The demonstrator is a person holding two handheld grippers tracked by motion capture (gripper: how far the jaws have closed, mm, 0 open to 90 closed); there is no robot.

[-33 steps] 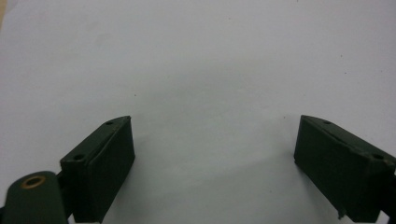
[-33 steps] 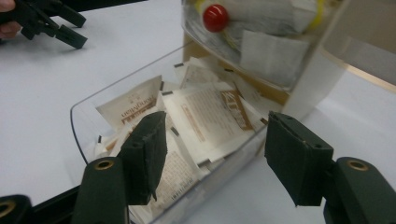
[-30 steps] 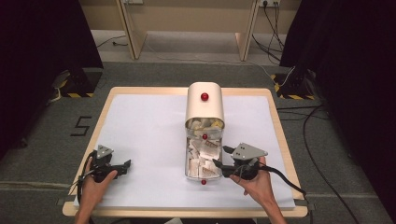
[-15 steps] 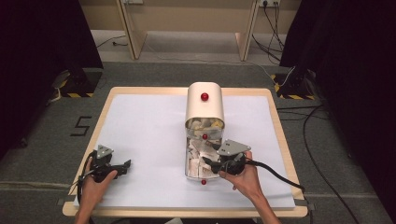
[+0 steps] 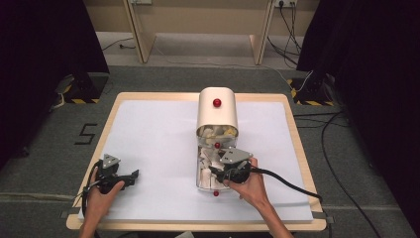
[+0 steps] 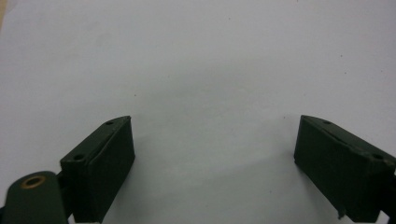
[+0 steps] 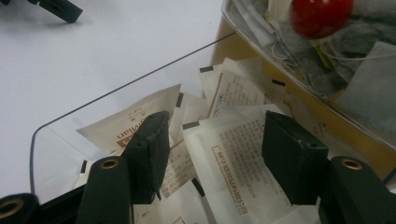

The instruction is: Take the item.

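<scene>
A cream box (image 5: 217, 113) with a red knob (image 5: 217, 102) stands at the table's middle, its clear drawer (image 5: 200, 181) pulled out toward me. White printed sachets (image 7: 233, 154) lie in the drawer. My right gripper (image 5: 214, 172) (image 7: 212, 154) hovers open over the drawer, jaws on either side of a sachet, not touching it. A second red knob (image 7: 320, 16) shows on the box's clear front. My left gripper (image 5: 132, 177) (image 6: 212, 168) rests open on the white sheet (image 6: 196, 70) at the front left, with nothing between its jaws.
The white sheet (image 5: 148, 139) covers the wooden table (image 5: 297, 144). A black cable (image 5: 287, 178) trails from the right gripper toward the table's right edge. Dark curtains and floor cables surround the table.
My right gripper has moved left from beside the drawer to above its sachets. The left gripper has stayed in place.
</scene>
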